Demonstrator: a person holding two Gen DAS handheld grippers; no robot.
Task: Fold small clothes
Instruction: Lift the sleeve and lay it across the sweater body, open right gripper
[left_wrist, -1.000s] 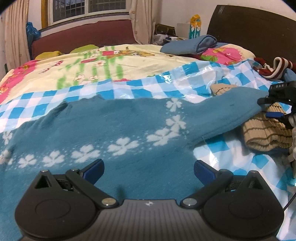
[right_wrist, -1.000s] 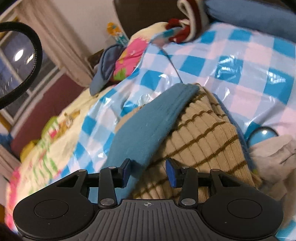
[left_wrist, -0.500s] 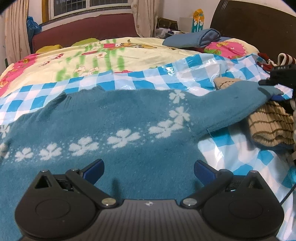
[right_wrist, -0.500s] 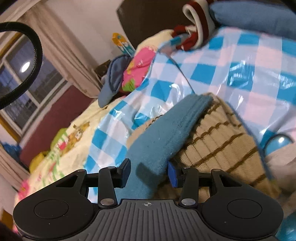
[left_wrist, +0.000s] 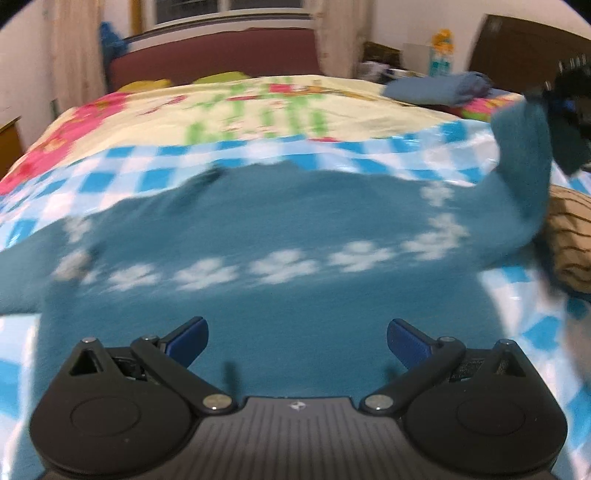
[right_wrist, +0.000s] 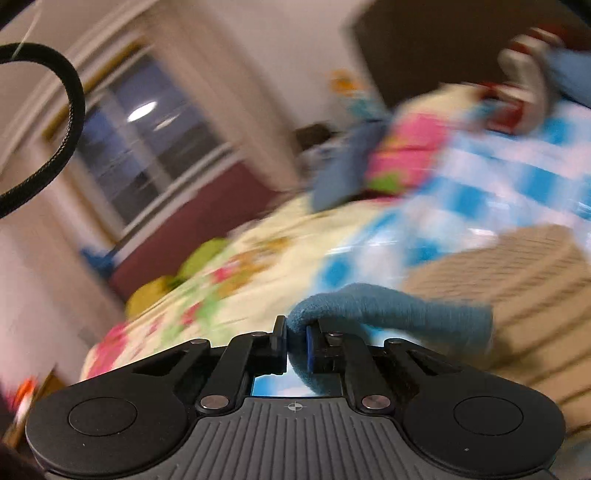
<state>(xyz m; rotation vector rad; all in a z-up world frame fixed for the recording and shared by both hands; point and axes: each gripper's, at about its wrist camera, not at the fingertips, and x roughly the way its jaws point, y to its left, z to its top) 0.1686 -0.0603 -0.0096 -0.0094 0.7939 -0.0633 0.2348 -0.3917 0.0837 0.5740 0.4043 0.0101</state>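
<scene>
Teal sweater (left_wrist: 280, 229) with a curved row of white flowers, spread flat across the blue-and-white checked sheet (left_wrist: 110, 181), its sleeve (left_wrist: 524, 155) at the sweater's right raised off the bedding and stretched upward. Sleeve end (right_wrist: 388, 314) seen in the right wrist view folded over and drooping to the right of the grip.

Right gripper (right_wrist: 295, 347) pinched tight on that sleeve, both blue pads pressed into the teal knit with cloth bulging above and below them. Same gripper (left_wrist: 569, 107) visible from the left wrist view as a dark, blurred shape at the sleeve's top, above the sweater's right edge.

Left gripper (left_wrist: 297, 343) held just over the sweater's near hem, fingers (left_wrist: 188, 338) spread wide apart, nothing between them; whether touching the knit, not clear.

Tan ribbed garment with brown stripes (left_wrist: 569, 240) lying just right of the sweater, partly under the raised sleeve; also behind the sleeve end in the right wrist view (right_wrist: 517, 277). Yellow floral quilt (left_wrist: 258, 110) beyond the sweater's far edge. Folded blue cloth (left_wrist: 439, 88) on the quilt further back to the right. Dark red headboard-like panel (left_wrist: 221, 55) and window (left_wrist: 229, 7) beyond that. Black cable (right_wrist: 70, 122) looping at the upper left of the right wrist view. Both views heavily smeared.
</scene>
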